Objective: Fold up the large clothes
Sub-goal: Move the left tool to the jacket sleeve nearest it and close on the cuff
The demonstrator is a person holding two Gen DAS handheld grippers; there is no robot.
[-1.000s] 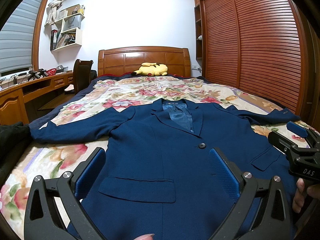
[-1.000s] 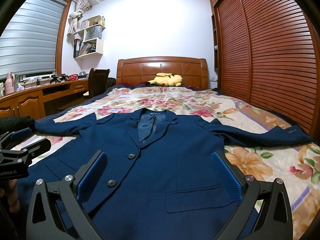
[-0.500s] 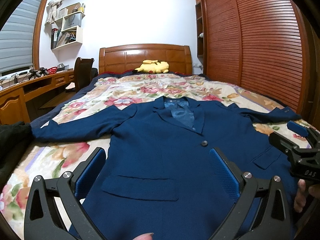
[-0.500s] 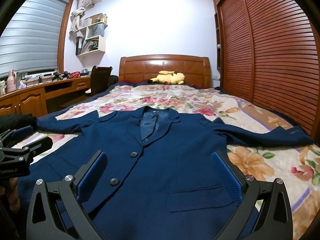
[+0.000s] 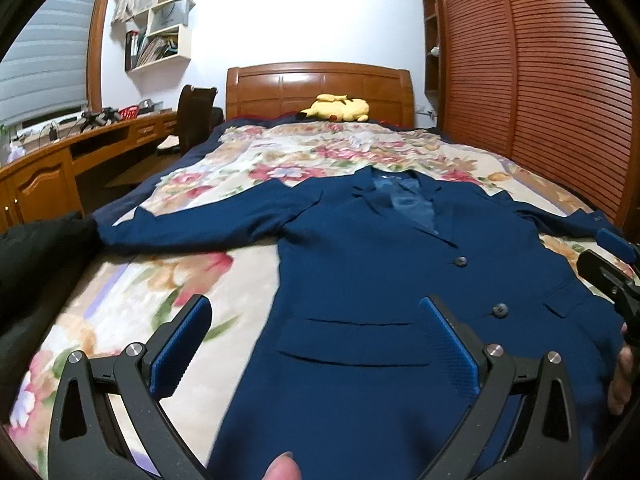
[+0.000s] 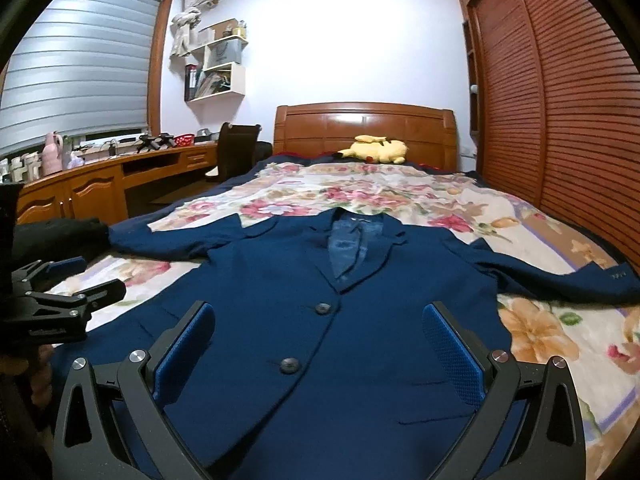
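A navy blue suit jacket point(image 5: 380, 280) point(image 6: 320, 312) lies face up and buttoned on the floral bedspread, both sleeves spread out sideways. My left gripper point(image 5: 316, 320) hovers open above the jacket's lower left part, over a flap pocket point(image 5: 352, 344). My right gripper point(image 6: 320, 324) hovers open above the two front buttons point(image 6: 290, 365). Neither holds anything. The right gripper also shows at the right edge of the left wrist view, the left gripper at the left edge of the right wrist view.
The bed point(image 6: 400, 196) has a wooden headboard point(image 5: 320, 88) and a yellow plush toy point(image 6: 376, 150). A dark garment point(image 5: 36, 264) lies at the bed's left edge. A wooden desk point(image 6: 100, 184) and chair stand left; louvred wardrobe doors point(image 6: 560, 120) line the right.
Both grippers have tilted and shifted, the left one moving left toward the jacket's left side. The jacket has not moved. Both stay open.
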